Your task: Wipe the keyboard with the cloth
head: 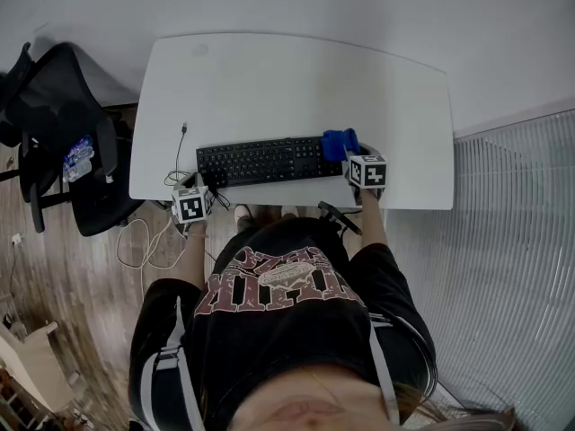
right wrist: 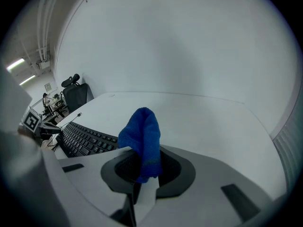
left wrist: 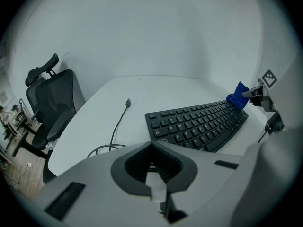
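A black keyboard (head: 260, 162) lies along the front edge of the white desk (head: 296, 88); the left gripper view shows the keyboard (left wrist: 199, 124) and the right gripper view shows the keyboard (right wrist: 85, 138) too. My right gripper (head: 352, 155) is shut on a blue cloth (head: 340, 143), at the keyboard's right end. The cloth (right wrist: 143, 141) stands bunched up out of the jaws. My left gripper (head: 199, 187) hovers at the keyboard's left front corner, jaws shut with nothing between them. The cloth (left wrist: 238, 97) shows far right in the left gripper view.
A black cable (head: 178, 155) runs from the keyboard's left end across the desk. A black office chair (head: 63, 142) stands left of the desk. More cables (head: 144, 241) hang to the floor at the front left. A wall panel (head: 512, 268) is on the right.
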`<state>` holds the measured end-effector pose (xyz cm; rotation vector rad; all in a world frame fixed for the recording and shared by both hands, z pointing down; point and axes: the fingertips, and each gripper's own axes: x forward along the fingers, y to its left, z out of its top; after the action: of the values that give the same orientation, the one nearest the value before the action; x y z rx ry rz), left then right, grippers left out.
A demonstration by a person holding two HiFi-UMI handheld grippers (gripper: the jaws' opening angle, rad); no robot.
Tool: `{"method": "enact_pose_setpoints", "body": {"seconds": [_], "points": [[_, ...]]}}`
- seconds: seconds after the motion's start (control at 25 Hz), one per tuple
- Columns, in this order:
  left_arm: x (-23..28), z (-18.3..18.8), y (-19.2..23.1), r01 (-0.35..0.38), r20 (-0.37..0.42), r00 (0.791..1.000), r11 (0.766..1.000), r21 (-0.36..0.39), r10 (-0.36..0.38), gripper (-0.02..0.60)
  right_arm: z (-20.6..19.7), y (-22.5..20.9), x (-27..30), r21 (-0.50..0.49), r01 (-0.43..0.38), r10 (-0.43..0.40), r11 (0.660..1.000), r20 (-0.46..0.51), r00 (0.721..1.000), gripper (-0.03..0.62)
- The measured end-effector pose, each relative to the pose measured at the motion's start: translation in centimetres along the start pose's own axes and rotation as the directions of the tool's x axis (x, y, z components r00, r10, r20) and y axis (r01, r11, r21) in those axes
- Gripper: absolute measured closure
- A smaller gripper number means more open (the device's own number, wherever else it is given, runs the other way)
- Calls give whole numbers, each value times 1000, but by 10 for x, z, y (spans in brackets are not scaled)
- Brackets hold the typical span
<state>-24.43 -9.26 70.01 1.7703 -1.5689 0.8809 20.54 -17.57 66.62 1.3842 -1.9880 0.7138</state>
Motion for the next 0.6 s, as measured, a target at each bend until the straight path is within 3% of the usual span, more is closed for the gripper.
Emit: {"method": "enact_pose_setpoints", "body": {"seconds": [0.4, 0.6], "points": [[-1, 0, -3, 5, 12, 1000, 1000, -2, -5, 546, 30, 33, -17, -5, -69, 70, 998, 67, 995, 530], [-2, 2, -6, 17, 13, 1000, 1000, -3, -17, 546, 49, 70, -19, -43, -153, 156, 987, 94, 983, 530]]}}
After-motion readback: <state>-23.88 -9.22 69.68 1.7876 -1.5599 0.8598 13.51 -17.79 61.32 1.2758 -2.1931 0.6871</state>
